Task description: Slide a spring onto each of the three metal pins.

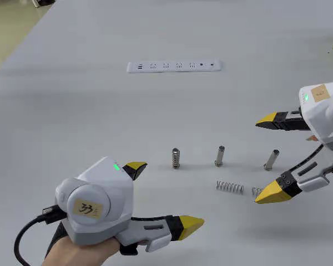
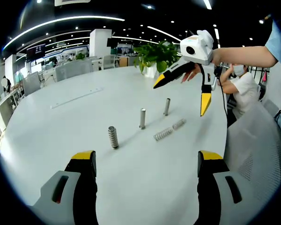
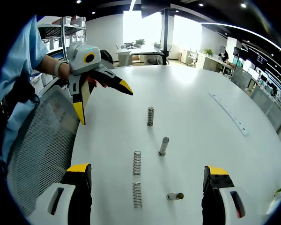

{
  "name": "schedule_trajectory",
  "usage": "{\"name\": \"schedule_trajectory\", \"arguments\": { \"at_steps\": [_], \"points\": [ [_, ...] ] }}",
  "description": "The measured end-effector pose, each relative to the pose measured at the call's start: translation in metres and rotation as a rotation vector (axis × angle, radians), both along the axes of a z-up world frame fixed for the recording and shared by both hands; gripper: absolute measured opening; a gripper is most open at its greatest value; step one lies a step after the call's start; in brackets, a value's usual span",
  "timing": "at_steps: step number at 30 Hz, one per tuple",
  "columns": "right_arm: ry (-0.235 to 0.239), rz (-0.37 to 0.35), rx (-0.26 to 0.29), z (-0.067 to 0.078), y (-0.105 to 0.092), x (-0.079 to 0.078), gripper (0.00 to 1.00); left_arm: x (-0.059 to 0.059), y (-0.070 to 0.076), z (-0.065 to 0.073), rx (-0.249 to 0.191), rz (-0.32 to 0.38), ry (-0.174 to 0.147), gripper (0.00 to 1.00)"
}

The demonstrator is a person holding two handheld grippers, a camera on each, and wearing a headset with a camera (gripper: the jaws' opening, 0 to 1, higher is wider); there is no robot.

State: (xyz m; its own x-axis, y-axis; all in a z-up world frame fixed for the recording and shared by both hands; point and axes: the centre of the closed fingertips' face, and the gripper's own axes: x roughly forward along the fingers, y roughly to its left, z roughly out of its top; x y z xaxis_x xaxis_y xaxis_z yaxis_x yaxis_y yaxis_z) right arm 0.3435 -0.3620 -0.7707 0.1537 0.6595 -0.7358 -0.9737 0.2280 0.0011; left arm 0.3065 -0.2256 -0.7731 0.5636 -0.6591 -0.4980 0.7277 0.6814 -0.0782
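Right hand-held gripper (image 1: 260, 161) spread, nearer | loose spring (image 1: 230, 187) just beside its lower tip, long axis flat along desk (image 1: 72, 111) | left hand-held gripper (image 1: 167, 194) spread, farther

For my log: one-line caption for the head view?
Both open, left gripper and right gripper hover above white table; one pin carries a spring, two loose springs lie nearby.

Three pins (image 1: 220, 155), two loose springs (image 1: 230, 187)
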Motion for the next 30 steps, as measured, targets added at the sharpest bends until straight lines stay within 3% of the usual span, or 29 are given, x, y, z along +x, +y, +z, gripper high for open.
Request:
{"name": "schedule_trajectory", "arguments": {
  "at_steps": [12,30],
  "points": [
    [-0.006,-0.098,-0.007,-0.006,-0.041,-0.023,0.99,-0.002,-0.008,-0.003,0.032,-0.047,0.002,0.88],
    [-0.005,-0.248,-0.010,-0.012,-0.099,-0.045,0.97,-0.004,-0.018,-0.005,0.060,-0.110,0.013,0.87]
  ]
}}
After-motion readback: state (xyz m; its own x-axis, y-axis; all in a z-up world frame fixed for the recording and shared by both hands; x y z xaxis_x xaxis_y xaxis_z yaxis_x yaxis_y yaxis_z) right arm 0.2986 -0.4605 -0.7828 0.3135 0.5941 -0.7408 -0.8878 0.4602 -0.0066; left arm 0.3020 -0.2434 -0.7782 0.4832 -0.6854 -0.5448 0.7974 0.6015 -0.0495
